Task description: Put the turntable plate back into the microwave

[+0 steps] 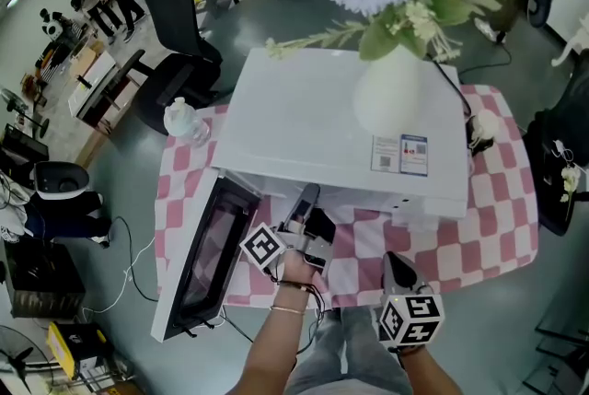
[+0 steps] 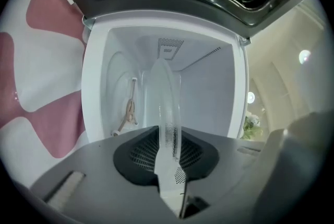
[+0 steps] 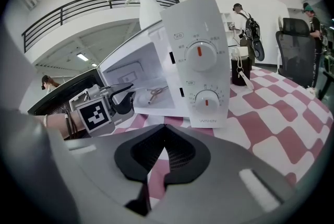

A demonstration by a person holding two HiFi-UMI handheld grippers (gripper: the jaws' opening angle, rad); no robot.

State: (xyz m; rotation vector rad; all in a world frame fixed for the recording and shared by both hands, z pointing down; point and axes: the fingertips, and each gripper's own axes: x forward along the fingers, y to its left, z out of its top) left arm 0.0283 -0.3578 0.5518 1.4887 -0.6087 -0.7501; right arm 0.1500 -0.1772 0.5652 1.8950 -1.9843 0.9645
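Left claw (image 2: 168, 152) grips the plate (image 2: 166, 97) by its rim, aiming into the open microwave (image 2: 209, 82); right claw (image 3: 163, 157) waits outside, clenched empty.

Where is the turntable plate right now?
In the left gripper view, the turntable plate is clamped edge-on between the fingers of the left gripper, at the mouth of the open microwave, not yet set down inside.

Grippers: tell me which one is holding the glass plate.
The left gripper: its jaws pinch the glass plate edge-on, facing the open microwave. The right gripper has its jaws shut on nothing.
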